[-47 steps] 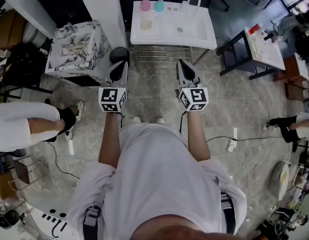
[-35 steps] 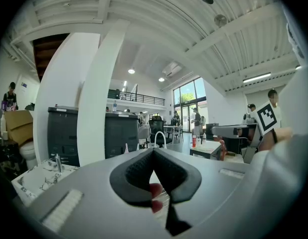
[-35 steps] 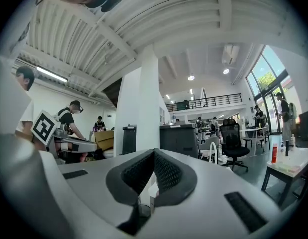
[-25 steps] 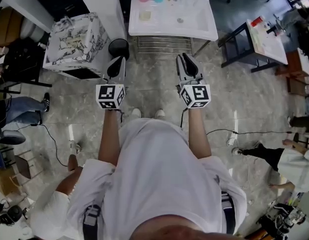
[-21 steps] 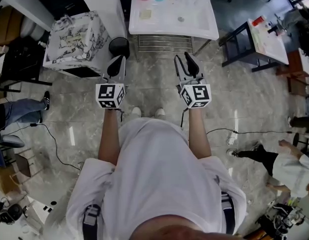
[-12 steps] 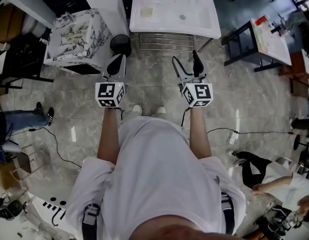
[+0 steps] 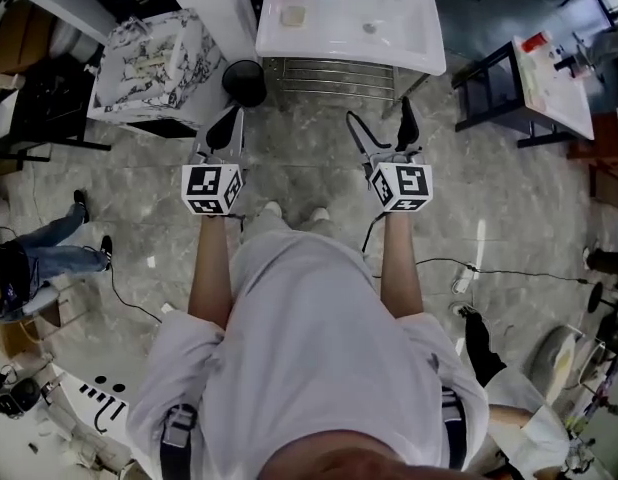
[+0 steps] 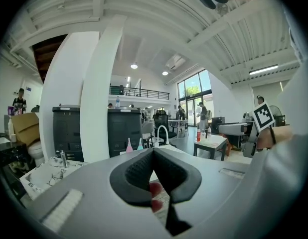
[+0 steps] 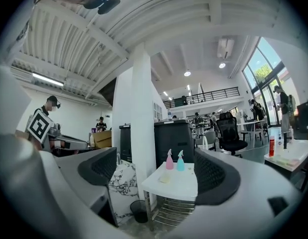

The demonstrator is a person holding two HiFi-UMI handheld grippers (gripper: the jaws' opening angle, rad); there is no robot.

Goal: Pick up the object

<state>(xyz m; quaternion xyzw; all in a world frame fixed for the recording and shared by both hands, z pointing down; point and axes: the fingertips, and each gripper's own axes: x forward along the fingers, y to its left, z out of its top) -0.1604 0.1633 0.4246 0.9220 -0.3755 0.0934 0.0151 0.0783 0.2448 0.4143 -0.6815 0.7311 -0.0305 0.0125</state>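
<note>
The step in hand is the approach: nothing is held yet, and both grippers hang out in front of the person, short of the white surface [image 9: 178, 185].

The right gripper [image 9: 156, 174] has its jaws opening, already spread wide, with only air between the pads. Straight ahead of it and lower down, framed in the gap between its jaws, stands the surface with what it carries: a pink bottle [image 9: 169, 161] and a teal bottle [image 9: 181, 161] side by side at the far edge, and a pale square piece [image 9: 165, 178] lying nearer, just in front of the pink one. The task names no particular object, so which of these is meant cannot be told; all three are well out of reach of the jaws.

The left gripper [image 8: 154, 166] has its pads pressed together on nothing and points the same way; it looks idle.

By my reading the right gripper is being readied to grasp. The next move calls for carrying it forward and down to the surface, keeping the jaws wide, lining the gap up on one item, and closing only once the pads sit either side of it. The bottles stand close together, so a pad may knock the neighbour.
</note>
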